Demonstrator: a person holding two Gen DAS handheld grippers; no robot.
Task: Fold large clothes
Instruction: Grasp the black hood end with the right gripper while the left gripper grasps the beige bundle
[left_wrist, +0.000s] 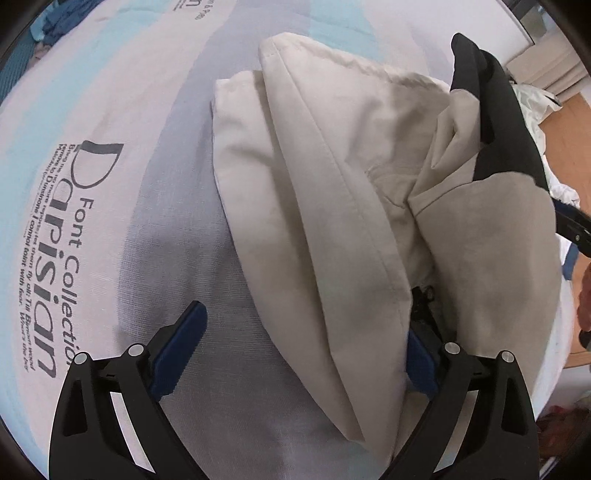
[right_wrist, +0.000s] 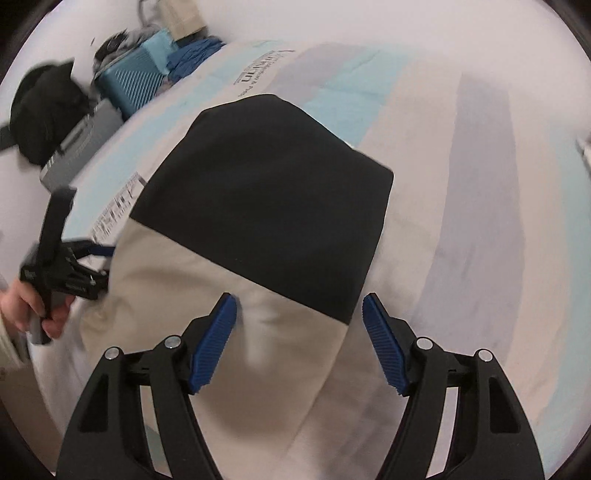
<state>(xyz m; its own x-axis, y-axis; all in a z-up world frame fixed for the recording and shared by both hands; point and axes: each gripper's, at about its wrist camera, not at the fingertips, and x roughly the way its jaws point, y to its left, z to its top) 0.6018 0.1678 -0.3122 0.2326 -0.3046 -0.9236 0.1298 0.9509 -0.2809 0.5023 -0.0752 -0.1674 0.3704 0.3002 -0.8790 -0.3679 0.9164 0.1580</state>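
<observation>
A beige garment (left_wrist: 332, 192) with a black panel (left_wrist: 495, 110) lies partly folded on a bed cover. In the left wrist view my left gripper (left_wrist: 306, 354) is open; a beige fold drapes between its jaws and hides most of the right blue pad. In the right wrist view the garment (right_wrist: 177, 258) lies flat with its black panel (right_wrist: 273, 199) on top. My right gripper (right_wrist: 299, 343) is open, just above the beige cloth, empty. The left gripper (right_wrist: 70, 269) shows at the garment's left edge, held by a hand.
The bed cover (left_wrist: 92, 122) is white, grey and light blue with printed lettering. A blue ribbed case (right_wrist: 129, 85), a grey box (right_wrist: 77, 147) and dark clothes (right_wrist: 44, 110) sit beyond the bed's far left. Wooden floor (left_wrist: 569, 122) lies to the right.
</observation>
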